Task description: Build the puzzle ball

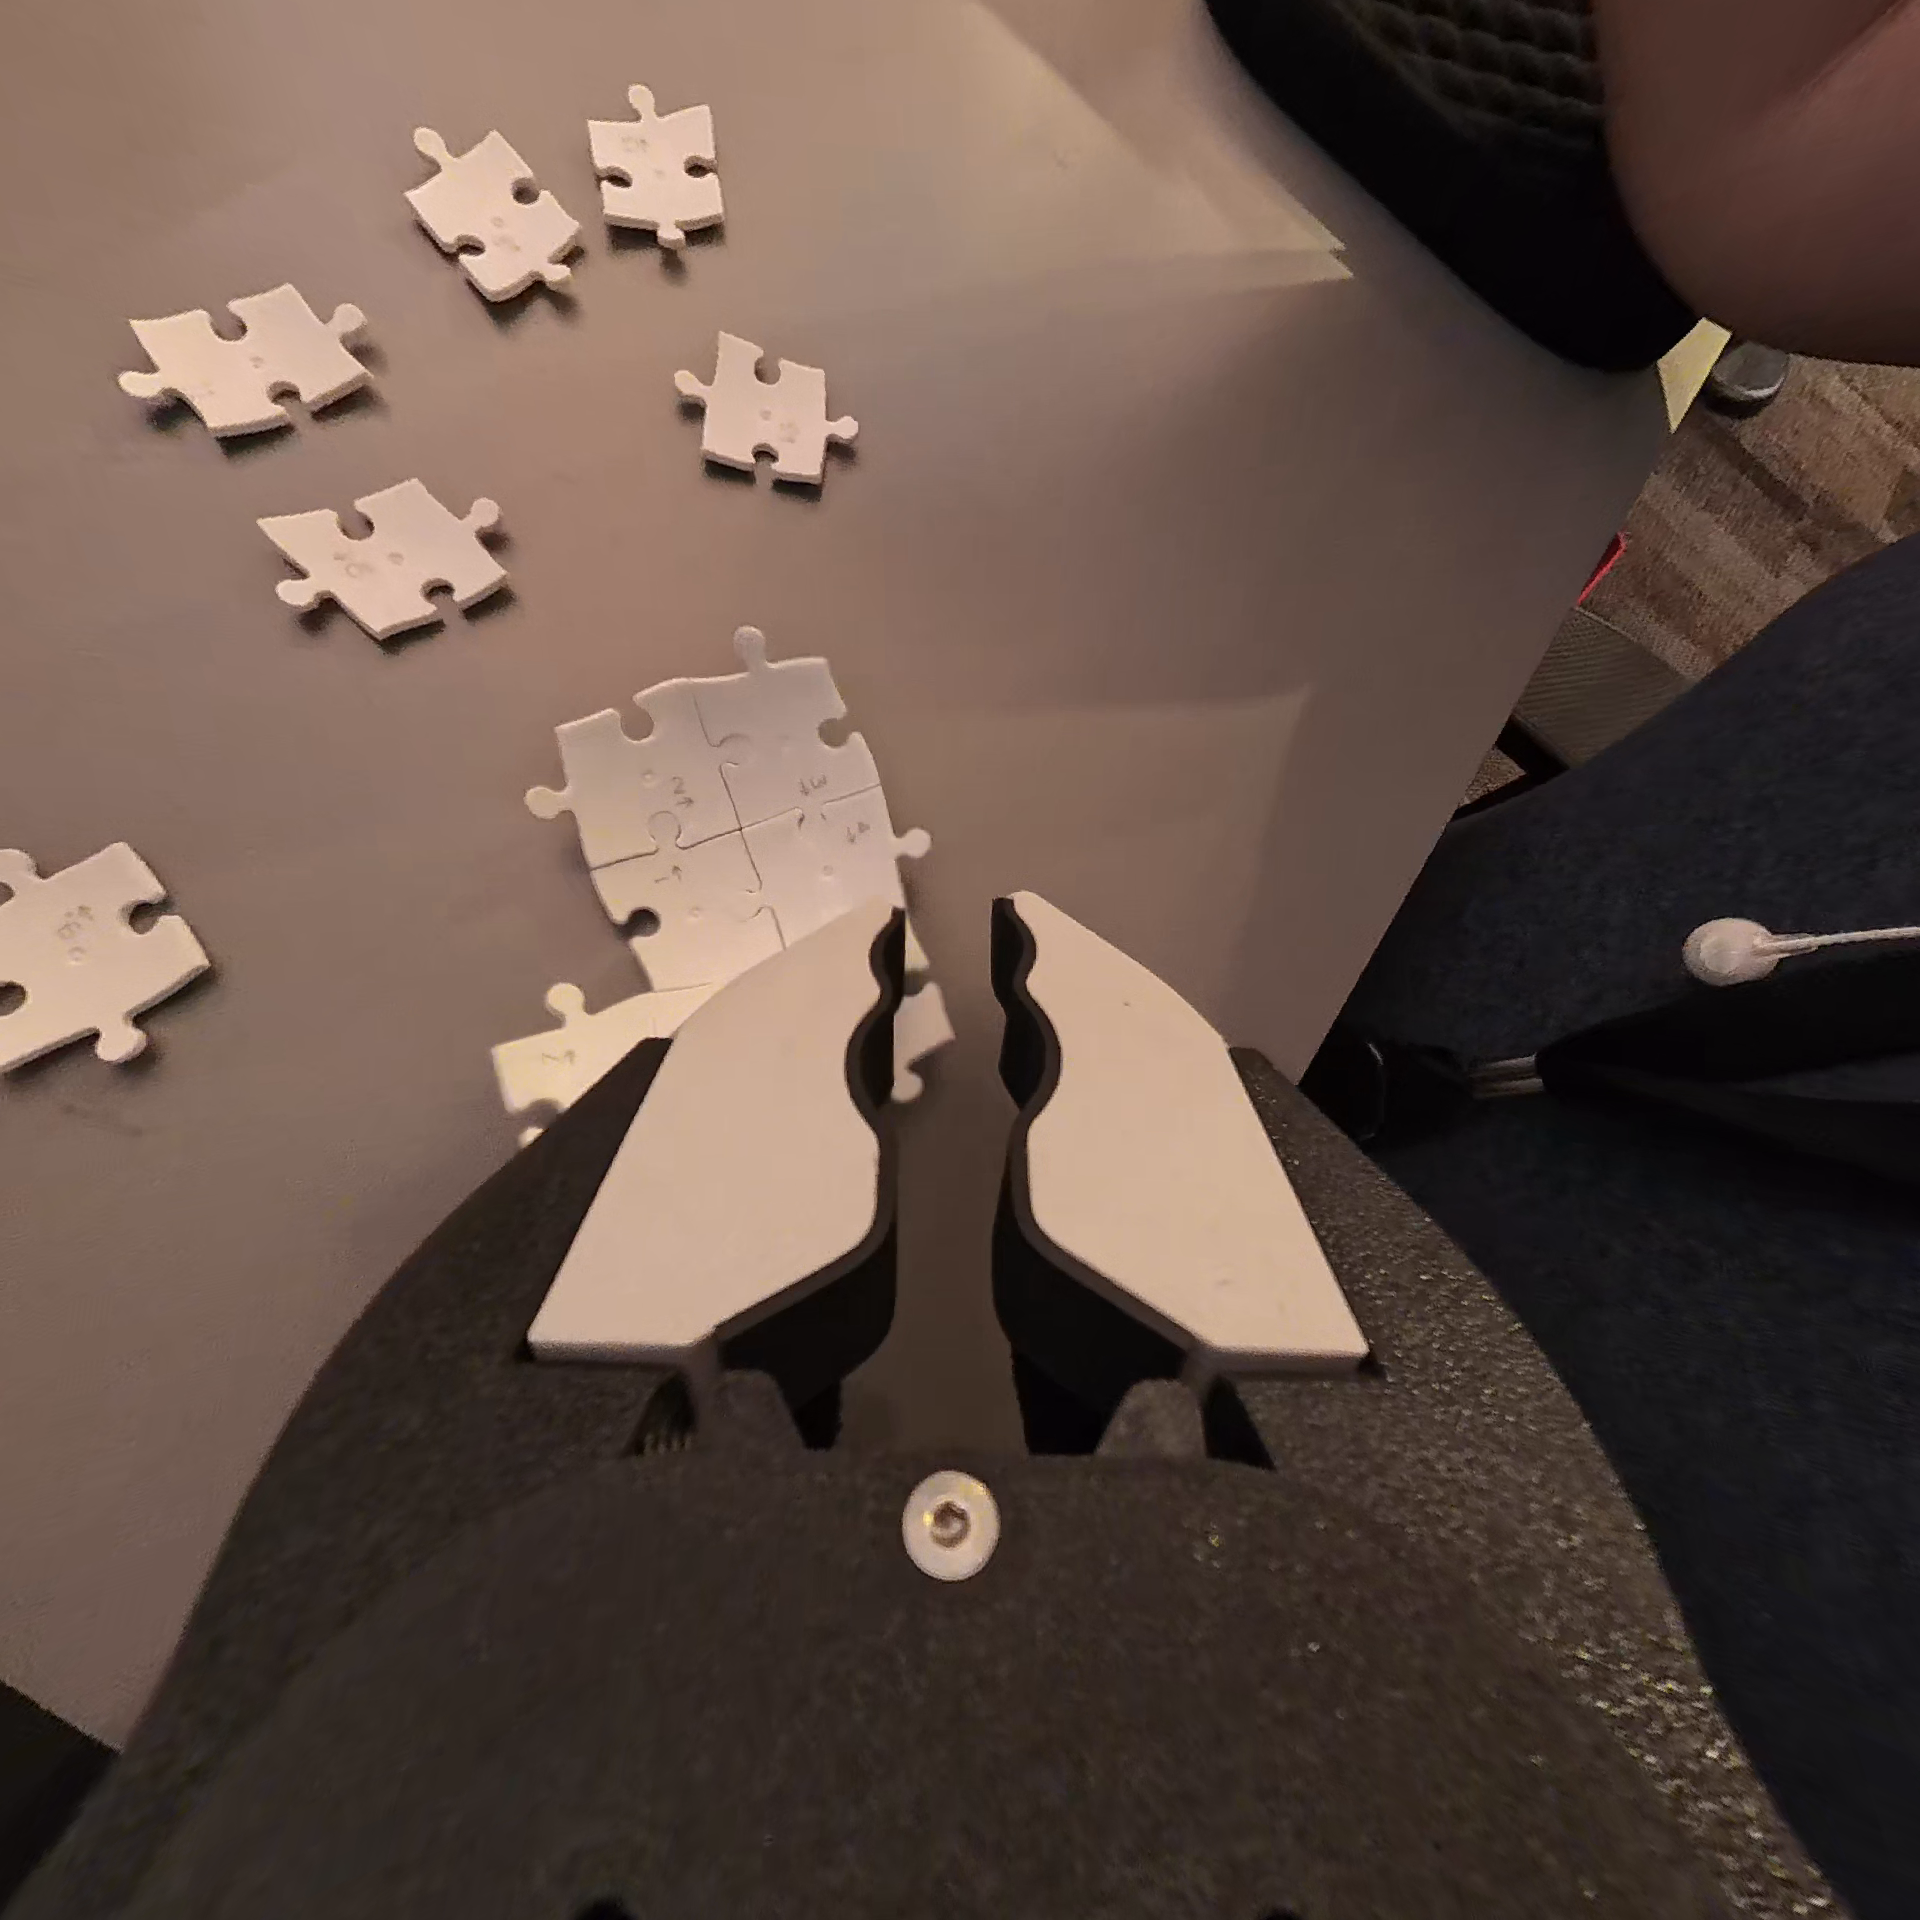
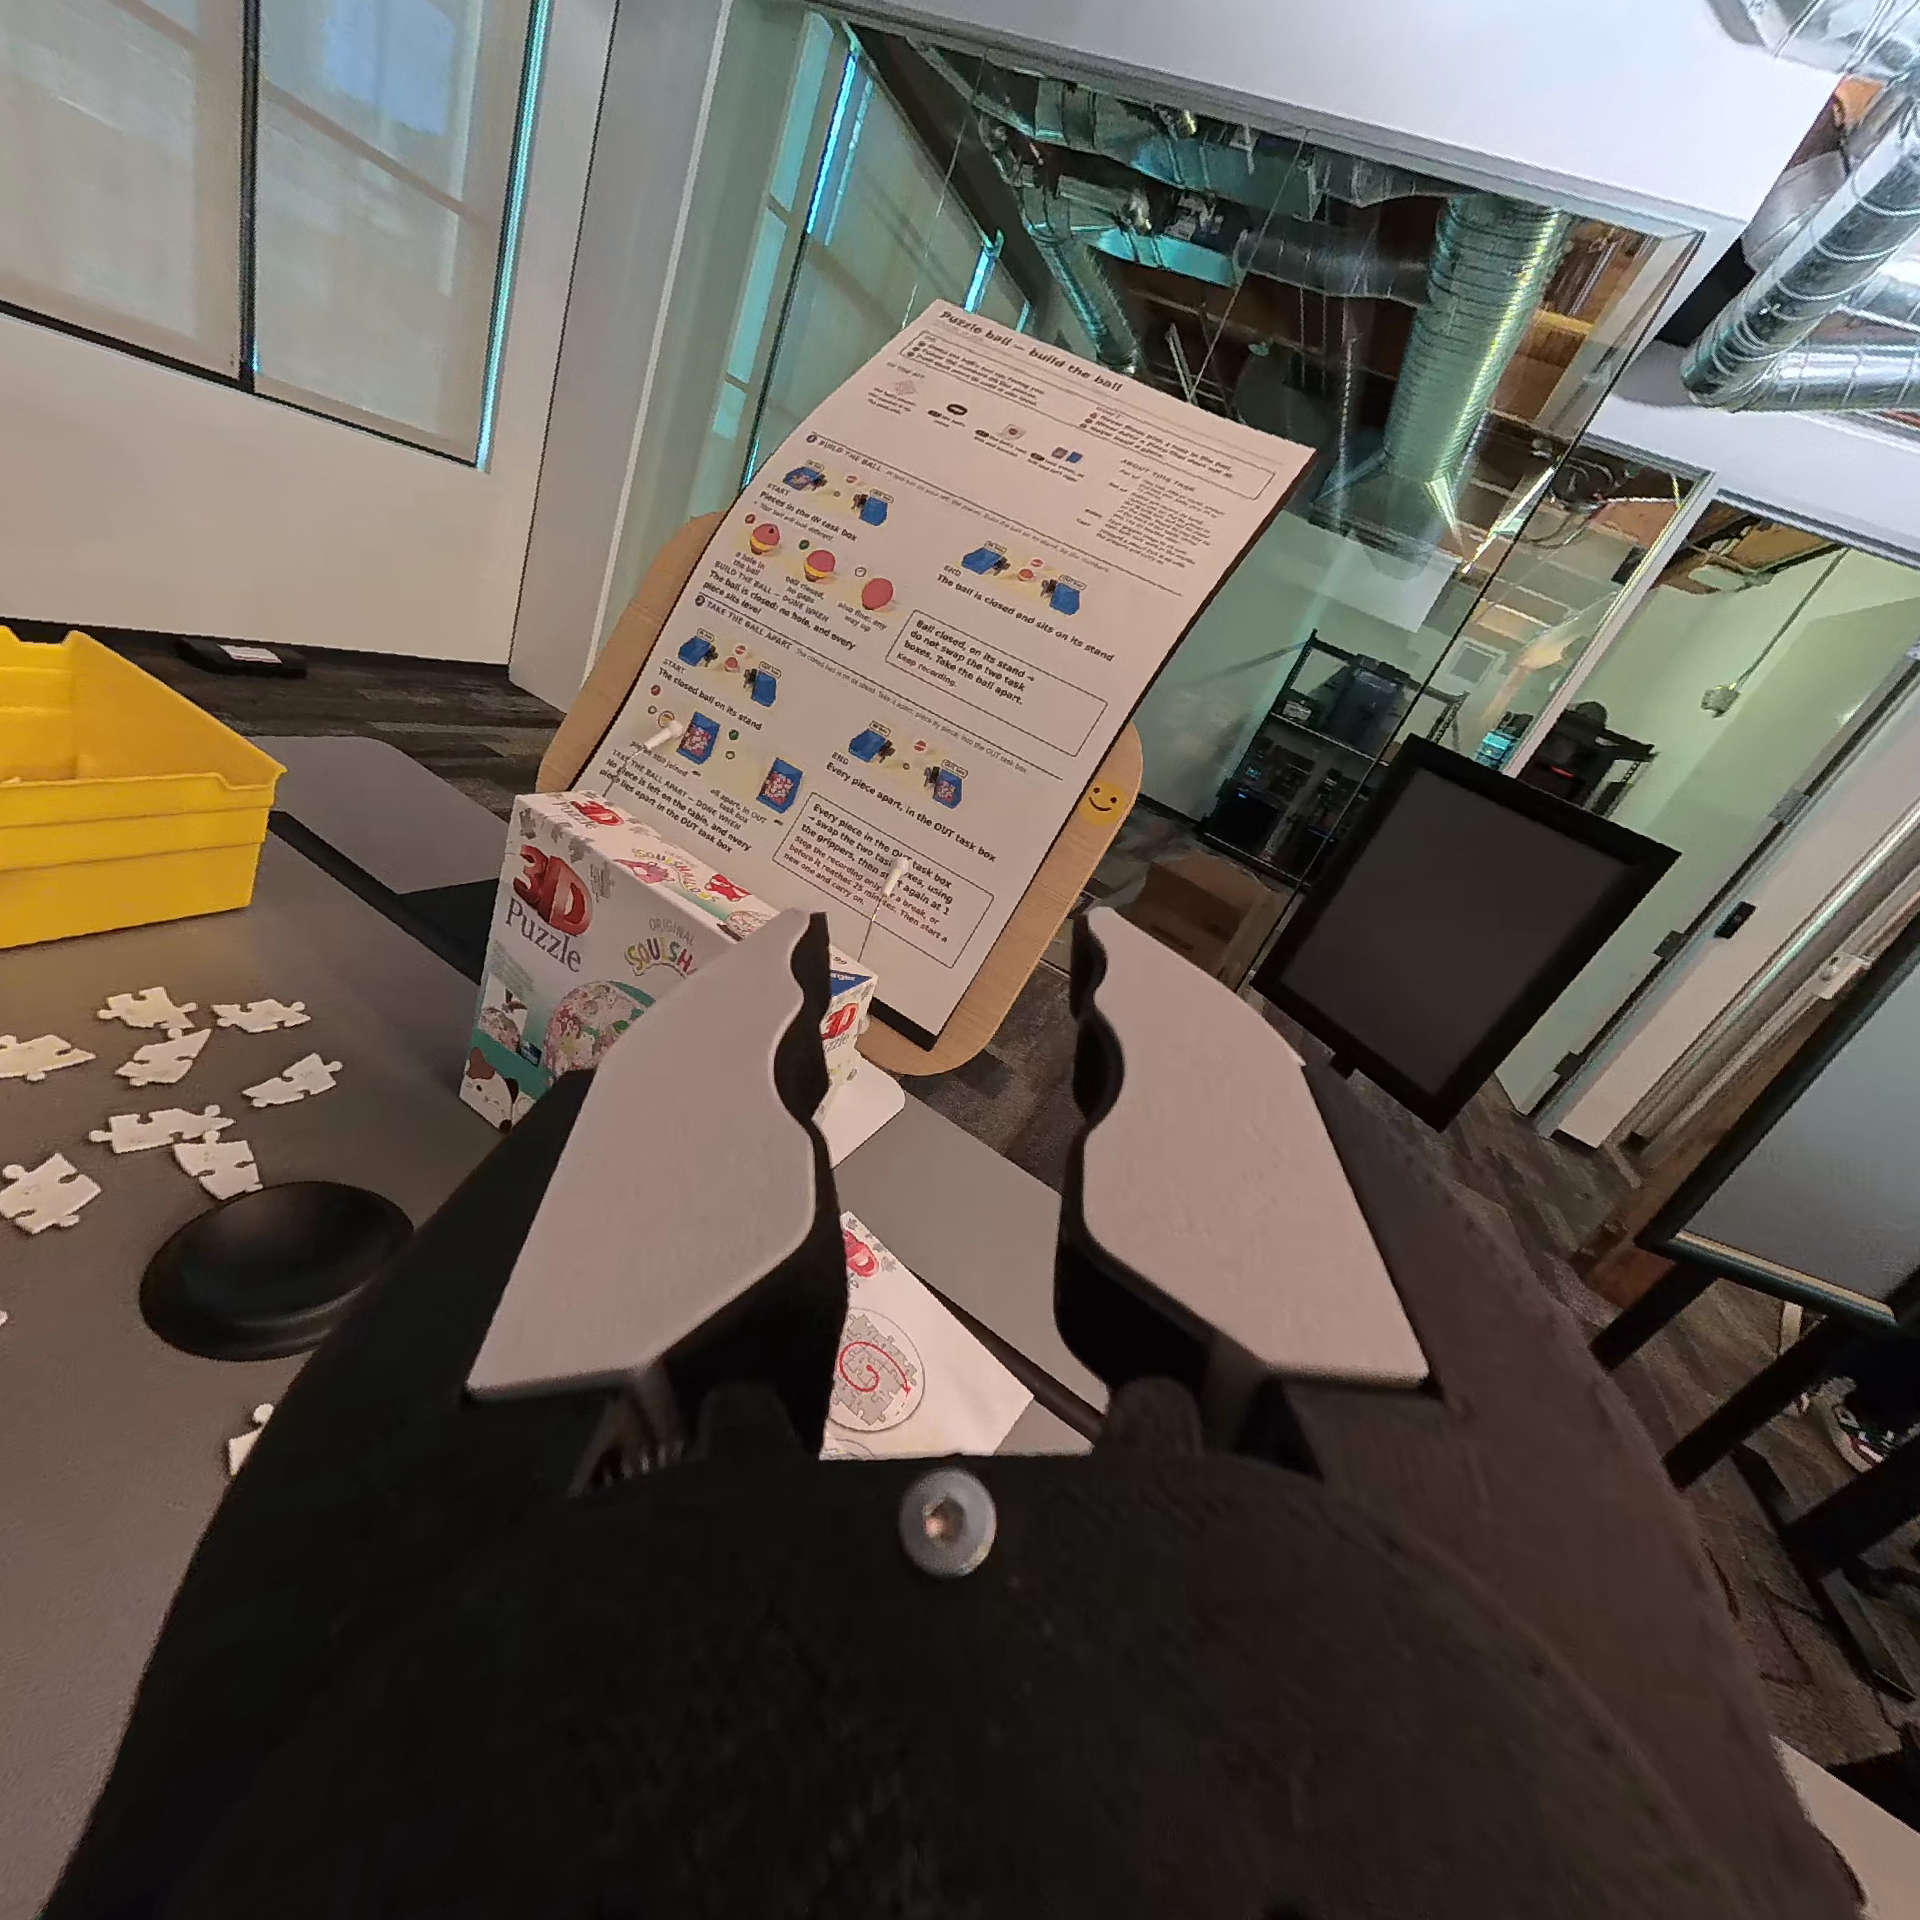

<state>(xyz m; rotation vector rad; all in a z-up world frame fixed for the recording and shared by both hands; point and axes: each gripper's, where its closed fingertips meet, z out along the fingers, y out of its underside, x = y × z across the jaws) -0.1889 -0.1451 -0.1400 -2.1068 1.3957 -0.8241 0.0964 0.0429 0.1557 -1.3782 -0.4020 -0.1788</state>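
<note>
Evidently the left gripper hovers, slightly parted and empty, over the joined patch (loose pieces fanned within reach), while the right gripper, agape and empty, waits aloft.

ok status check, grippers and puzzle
Left gripper open, empty, over joined patch. Right gripper open, empty, raised. Loose pieces scattered on table. Nothing blocking.

yellow tray on table; dark screen at right.
</note>
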